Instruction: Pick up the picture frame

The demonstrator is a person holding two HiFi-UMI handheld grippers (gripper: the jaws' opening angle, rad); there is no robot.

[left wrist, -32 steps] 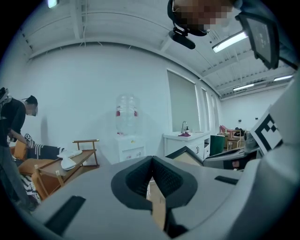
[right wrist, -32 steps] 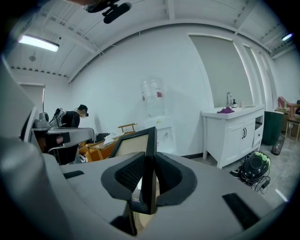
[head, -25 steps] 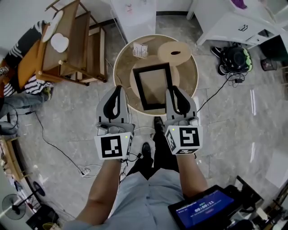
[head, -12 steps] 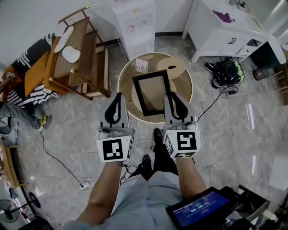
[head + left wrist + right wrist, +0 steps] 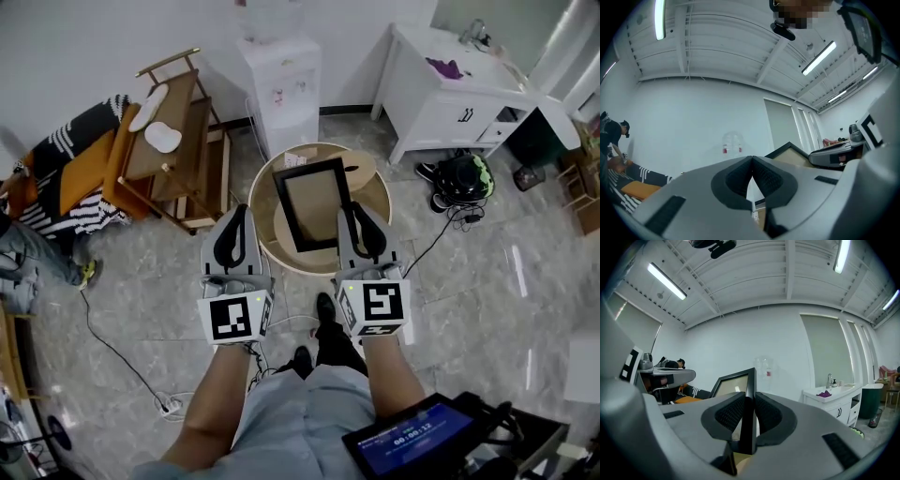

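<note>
The black picture frame point(image 5: 312, 204) with a tan backing hangs tilted above the round wooden table point(image 5: 262, 208). My right gripper point(image 5: 355, 227) is shut on its right edge; in the right gripper view the frame point(image 5: 736, 383) stands edge-on between the pads point(image 5: 765, 414). My left gripper point(image 5: 238, 223) is level with it, a short way left of the frame and apart from it, shut with nothing in it. In the left gripper view the tips of the left gripper point(image 5: 751, 160) meet, and a corner of the frame point(image 5: 790, 151) shows to the right.
A round wooden disc with a hole point(image 5: 364, 170) and a small packet point(image 5: 295, 161) lie on the table. Behind stand a water dispenser point(image 5: 279, 86), a wooden rack point(image 5: 174, 141) and a white cabinet point(image 5: 448, 98). A dark bag point(image 5: 463, 177) and cables lie on the floor.
Both grippers have risen together. The frame, flat on the table a second ago, has come up off it in the right gripper and now tilts.
</note>
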